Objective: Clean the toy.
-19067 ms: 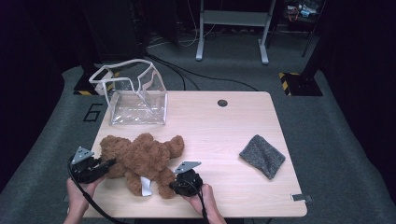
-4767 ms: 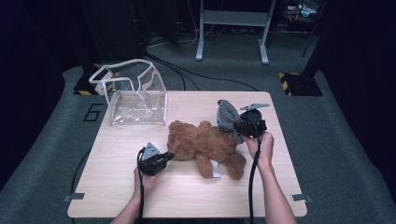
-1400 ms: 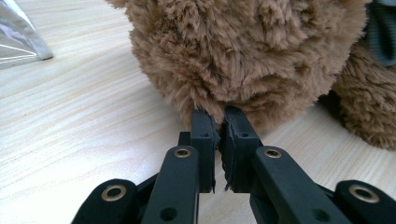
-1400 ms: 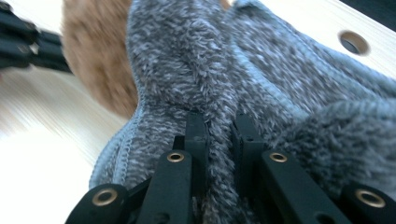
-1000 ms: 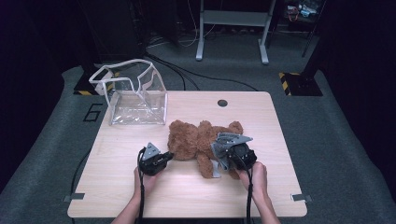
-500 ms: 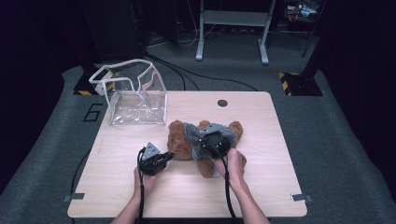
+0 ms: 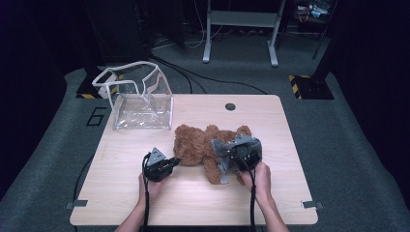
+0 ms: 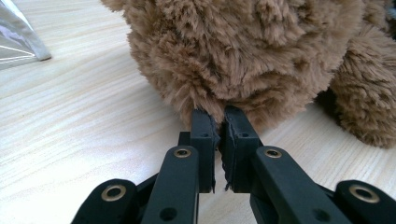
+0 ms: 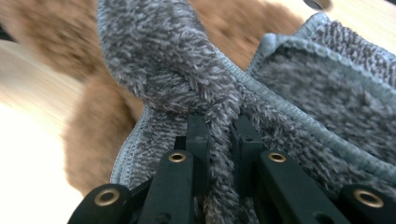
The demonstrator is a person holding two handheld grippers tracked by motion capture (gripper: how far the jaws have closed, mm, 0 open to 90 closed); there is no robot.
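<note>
Right tool (image 9: 219, 135) pinching grey cloth (image 9: 187, 74) over teddy bear (image 7: 198, 145).

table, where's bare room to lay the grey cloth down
Bare wood lies right of the teddy bear toward the table edge, along the front edge, and behind the bear beside the clear bag. The middle is crowded.

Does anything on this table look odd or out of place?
Only the clear bag at the far left: its top rim sags crooked. The teddy bear lies flat, with the grey cloth bunched over it in the right gripper.
</note>
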